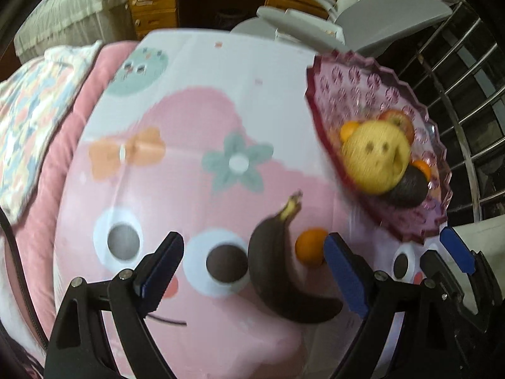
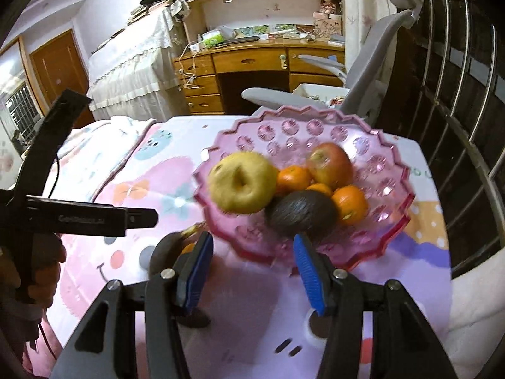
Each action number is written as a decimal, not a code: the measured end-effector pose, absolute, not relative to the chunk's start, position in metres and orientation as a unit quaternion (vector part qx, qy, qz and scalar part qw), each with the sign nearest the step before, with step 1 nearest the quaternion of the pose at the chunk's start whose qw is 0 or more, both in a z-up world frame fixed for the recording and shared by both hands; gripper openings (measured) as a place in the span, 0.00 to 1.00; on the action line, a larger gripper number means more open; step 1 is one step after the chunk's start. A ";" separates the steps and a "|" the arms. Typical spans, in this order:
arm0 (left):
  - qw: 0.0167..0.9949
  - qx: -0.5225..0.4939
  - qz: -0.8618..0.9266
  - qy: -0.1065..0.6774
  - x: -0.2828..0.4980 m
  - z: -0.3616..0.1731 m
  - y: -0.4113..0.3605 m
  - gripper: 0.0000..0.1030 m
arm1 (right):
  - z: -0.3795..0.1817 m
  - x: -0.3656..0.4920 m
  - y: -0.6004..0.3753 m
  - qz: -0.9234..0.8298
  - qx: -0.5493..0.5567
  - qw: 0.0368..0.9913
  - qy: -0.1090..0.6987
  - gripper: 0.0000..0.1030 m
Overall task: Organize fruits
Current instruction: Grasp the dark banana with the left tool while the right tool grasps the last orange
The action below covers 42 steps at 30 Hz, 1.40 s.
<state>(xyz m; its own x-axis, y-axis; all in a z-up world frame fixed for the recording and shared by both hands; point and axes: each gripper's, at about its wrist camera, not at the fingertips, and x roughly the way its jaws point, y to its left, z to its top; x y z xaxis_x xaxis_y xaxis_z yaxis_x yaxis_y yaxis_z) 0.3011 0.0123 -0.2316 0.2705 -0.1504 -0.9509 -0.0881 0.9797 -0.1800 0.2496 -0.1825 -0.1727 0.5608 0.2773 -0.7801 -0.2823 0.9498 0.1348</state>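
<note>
A blackened banana point(image 1: 284, 268) lies on the cartoon-print tablecloth point(image 1: 221, 63), and a small orange point(image 1: 311, 246) rests against its right side. My left gripper point(image 1: 252, 268) points down over them, open, with the banana between its fingers and the pads off it. At the right stands a pink plastic bowl point(image 2: 378, 164) holding a yellow pear point(image 2: 240, 186), a red apple point(image 2: 329, 165), a dark avocado point(image 2: 301, 211) and several oranges point(image 2: 350, 203). My right gripper point(image 2: 254, 273) hangs open just in front of the bowl, with nothing between its fingers.
A hand point(image 2: 41, 268) holds the left gripper's handle at the left edge. Behind the table stand a grey office chair point(image 2: 363, 94) and a wooden desk point(image 2: 252, 60). A metal railing point(image 2: 457, 94) runs along the right, and a pink quilt point(image 1: 63, 126) lies to the left.
</note>
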 end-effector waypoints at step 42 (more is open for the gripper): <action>0.693 -0.147 0.022 0.706 0.299 -0.303 -0.006 0.59 | -0.262 0.241 -0.118 0.297 -0.148 0.843 0.424 0.52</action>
